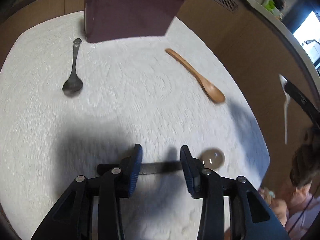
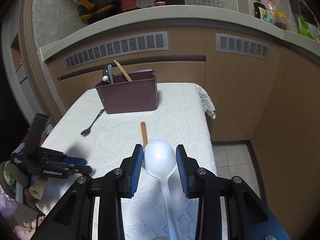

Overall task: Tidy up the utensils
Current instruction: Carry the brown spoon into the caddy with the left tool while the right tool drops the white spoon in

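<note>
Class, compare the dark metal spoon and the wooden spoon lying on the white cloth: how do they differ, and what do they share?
The metal spoon is dark grey with a thin handle; the wooden spoon is light brown with a broad, flat one. The metal spoon lies left of the maroon holder, the wooden spoon further right. Both lie flat on the cloth, untouched, bowls nearer the left-wrist camera.

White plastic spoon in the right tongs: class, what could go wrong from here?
1. The right tongs pinch the white plastic spoon across its rounded bowl only, with the long handle free; it may slip or swing.
2. The maroon utensil holder already has utensils at one end; the handle could catch on them.
3. The open left tongs straddle the clear-bowled spoon and might nudge it.
</note>
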The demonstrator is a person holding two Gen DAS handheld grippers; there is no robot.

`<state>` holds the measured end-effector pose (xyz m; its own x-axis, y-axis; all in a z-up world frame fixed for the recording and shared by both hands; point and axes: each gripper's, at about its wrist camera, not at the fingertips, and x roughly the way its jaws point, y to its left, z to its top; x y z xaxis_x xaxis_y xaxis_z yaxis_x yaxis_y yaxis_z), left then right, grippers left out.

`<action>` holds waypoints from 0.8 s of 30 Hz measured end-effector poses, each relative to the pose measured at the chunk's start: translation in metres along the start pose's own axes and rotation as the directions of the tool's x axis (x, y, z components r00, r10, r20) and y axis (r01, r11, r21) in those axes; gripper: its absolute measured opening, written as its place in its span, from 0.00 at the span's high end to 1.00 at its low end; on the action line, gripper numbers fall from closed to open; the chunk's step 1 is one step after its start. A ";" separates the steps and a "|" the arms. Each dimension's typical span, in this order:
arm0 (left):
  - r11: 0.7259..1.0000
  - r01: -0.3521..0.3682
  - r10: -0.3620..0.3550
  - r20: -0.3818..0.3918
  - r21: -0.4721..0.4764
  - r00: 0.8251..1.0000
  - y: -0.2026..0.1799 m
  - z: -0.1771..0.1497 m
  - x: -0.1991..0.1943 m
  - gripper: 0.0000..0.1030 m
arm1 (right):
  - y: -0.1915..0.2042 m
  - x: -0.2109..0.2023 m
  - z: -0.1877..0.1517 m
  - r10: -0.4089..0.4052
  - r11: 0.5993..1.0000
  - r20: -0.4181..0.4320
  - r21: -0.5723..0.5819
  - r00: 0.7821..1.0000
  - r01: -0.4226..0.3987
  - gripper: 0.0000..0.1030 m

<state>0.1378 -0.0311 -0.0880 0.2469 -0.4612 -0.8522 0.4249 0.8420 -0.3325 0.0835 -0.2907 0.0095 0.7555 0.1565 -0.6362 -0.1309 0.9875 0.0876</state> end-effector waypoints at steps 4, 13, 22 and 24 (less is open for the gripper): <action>0.994 0.011 -0.003 -0.071 0.110 0.997 -0.028 -0.039 -0.009 0.40 | -0.004 0.006 -0.002 0.003 1.000 -0.017 0.007 1.000 -0.003 0.70; 0.922 -0.061 0.089 -0.055 0.382 0.995 -0.102 -0.036 0.004 0.41 | -0.002 0.008 -0.007 0.031 1.000 -0.030 0.008 0.999 -0.030 0.70; 0.889 -0.140 0.196 -0.086 0.436 0.977 -0.120 -0.005 0.044 0.63 | -0.009 -0.001 -0.012 0.013 1.000 -0.019 0.005 1.000 -0.013 0.70; 0.888 -0.160 0.205 -0.061 0.432 0.977 -0.124 -0.005 0.045 0.65 | -0.009 0.000 -0.012 0.018 1.000 -0.021 0.010 1.000 -0.017 0.70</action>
<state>0.0925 -0.1547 -0.0874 0.2753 -0.2605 -0.9254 0.7137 0.7002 0.0152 0.0764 -0.3004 -0.0005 0.7394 0.1736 -0.6505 -0.1375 0.9848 0.1065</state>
